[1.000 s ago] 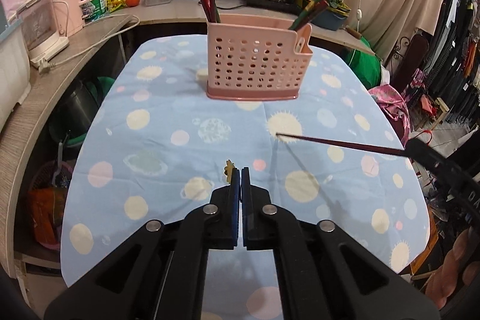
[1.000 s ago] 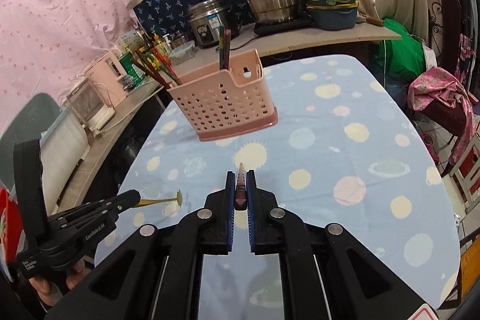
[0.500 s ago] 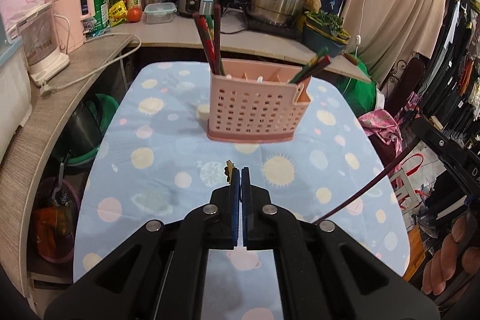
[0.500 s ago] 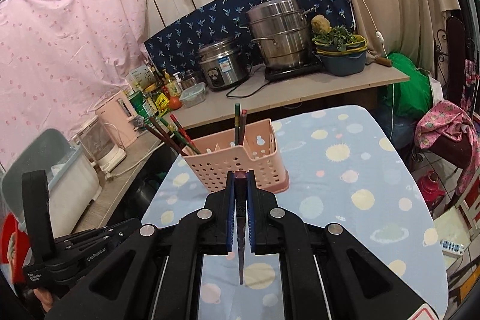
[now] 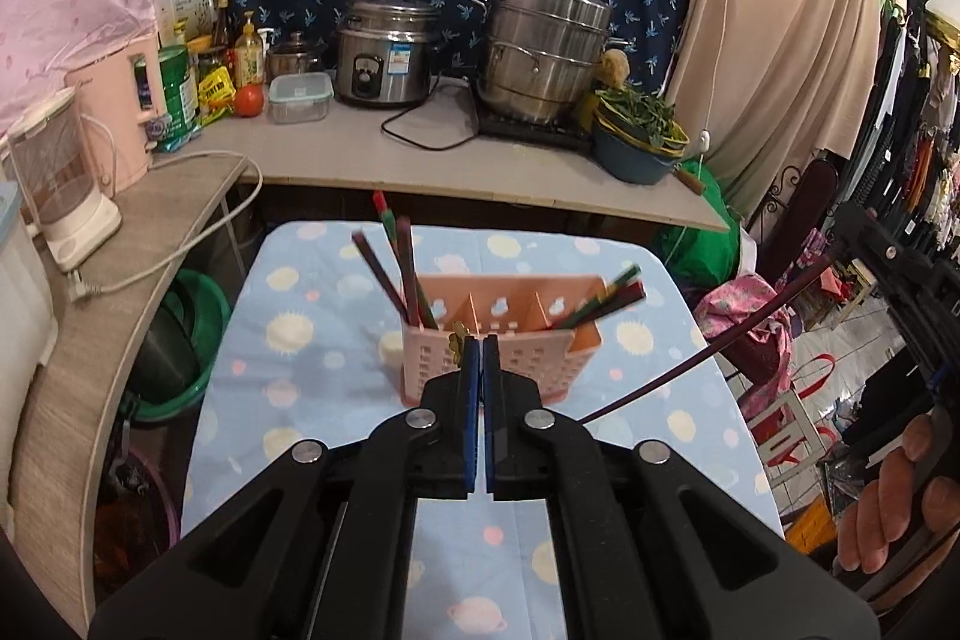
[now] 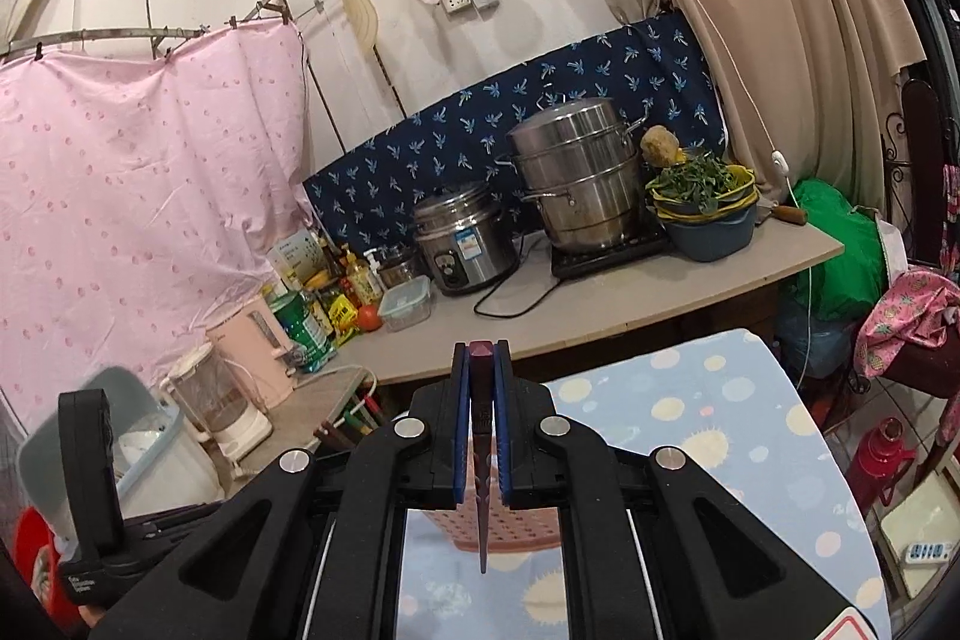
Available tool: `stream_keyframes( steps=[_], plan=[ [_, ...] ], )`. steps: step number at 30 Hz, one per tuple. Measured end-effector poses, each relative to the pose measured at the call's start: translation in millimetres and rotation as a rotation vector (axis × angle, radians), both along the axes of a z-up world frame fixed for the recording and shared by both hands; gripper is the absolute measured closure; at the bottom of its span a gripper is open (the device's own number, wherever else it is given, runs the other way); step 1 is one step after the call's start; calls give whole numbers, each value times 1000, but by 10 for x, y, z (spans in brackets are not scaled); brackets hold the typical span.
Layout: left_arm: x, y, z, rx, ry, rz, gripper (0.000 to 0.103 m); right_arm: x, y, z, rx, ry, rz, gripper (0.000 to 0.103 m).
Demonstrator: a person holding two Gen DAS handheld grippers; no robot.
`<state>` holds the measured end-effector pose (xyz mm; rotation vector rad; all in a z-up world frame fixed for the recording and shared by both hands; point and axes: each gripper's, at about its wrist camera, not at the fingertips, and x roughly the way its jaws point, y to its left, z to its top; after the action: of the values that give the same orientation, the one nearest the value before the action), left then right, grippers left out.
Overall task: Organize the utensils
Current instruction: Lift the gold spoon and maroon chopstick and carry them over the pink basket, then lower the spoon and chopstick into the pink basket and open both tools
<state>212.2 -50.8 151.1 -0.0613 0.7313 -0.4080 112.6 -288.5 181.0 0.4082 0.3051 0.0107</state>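
Right gripper [image 6: 480, 370] clamped on dark chopstick [image 6: 482, 490], tip hanging down, likely for vertical insertion | left gripper [image 5: 477, 370] pinched on small gold-ended utensil [image 5: 459, 340] | pink caddy [image 5: 501, 334] just beyond, on dotted tablecloth [image 5: 300, 370], side compartments holding chopsticks.

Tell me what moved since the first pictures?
Both grippers rose and tipped. The right gripper swung its dark chopstick from lying forward to pointing down over the pink basket. The left gripper lifted too, staying shut on the small gold-ended utensil. The basket stayed put on the table.
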Motion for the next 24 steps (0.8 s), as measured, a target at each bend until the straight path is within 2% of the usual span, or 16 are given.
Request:
stream_keyframes(
  steps=[5,10,17,24],
  plan=[
    [305,-91,55,3,-6,12,102,318,-64,228,21,-47,-15,96],
    [553,-169,2,-2,14,12,102,627,-50,276,13,-44,-22,96],
    [750,-217,-193,-4,73,10,102,986,16,55,-28,29,-16,96],
    [882,-277,-381,8,122,13,102,1171,35,-222,-30,97,-5,96]
  ],
)
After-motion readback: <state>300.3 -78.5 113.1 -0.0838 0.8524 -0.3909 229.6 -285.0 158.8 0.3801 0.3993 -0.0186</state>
